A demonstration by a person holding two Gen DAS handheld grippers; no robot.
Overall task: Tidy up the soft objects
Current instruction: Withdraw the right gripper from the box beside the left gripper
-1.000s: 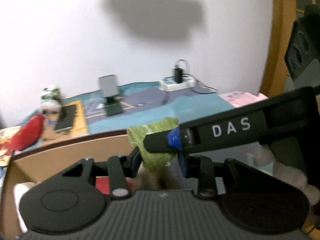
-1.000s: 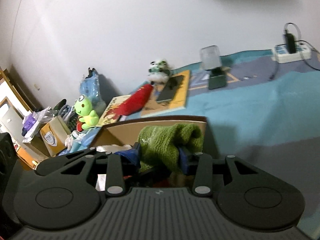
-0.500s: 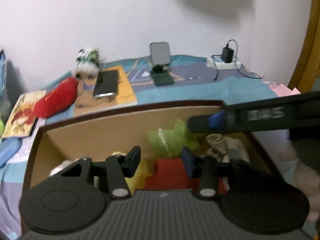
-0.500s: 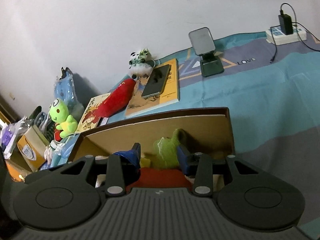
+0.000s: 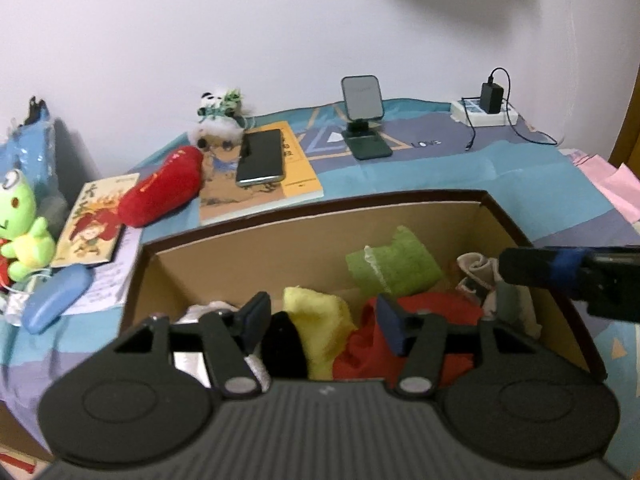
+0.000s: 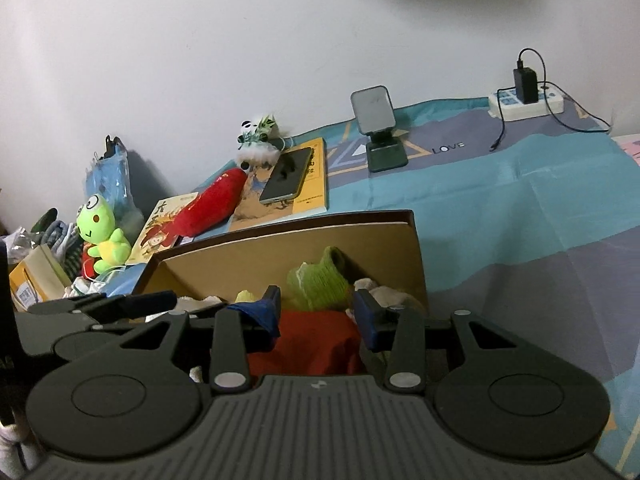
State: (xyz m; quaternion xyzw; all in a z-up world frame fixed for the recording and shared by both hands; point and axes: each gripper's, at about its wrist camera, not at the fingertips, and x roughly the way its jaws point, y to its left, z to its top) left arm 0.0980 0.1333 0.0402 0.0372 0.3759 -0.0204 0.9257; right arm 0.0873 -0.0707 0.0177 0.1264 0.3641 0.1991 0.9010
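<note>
In the cardboard box (image 5: 496,220), against its far wall, the green knitted piece (image 5: 394,266) lies loose on the pile, leaning partly up the cardboard. We count it as dropped in: nothing holds it. Around it sit a yellow cloth (image 5: 318,320), a red cloth (image 5: 420,332) and a beige piece (image 5: 478,268) at the right end.

Our left gripper (image 5: 322,320) hangs over the near side of the box; its jaws have just been opening and stand released, the yellow and black fabric below them, not pinched. Our right gripper (image 6: 318,314) is also released, jaws apart above the red cloth with the green piece beyond them, untouched.

Risks as we judge them:
- The two grippers are close. The right one's finger reaches in across the box's right end in the left view; a careless withdrawal could knock them together or catch the box rim and shove the box.
- Green piece sits high on the wall. A passing finger could snag the knit and drag it back out.
- Still outside, on the bedspread (image 6: 520,200): red plush (image 6: 212,204) lying partly over a book (image 6: 298,184) beside a phone (image 6: 288,176), and the frog plush (image 6: 100,236) among clutter. Reaching for the red plush risks sweeping the phone.
</note>
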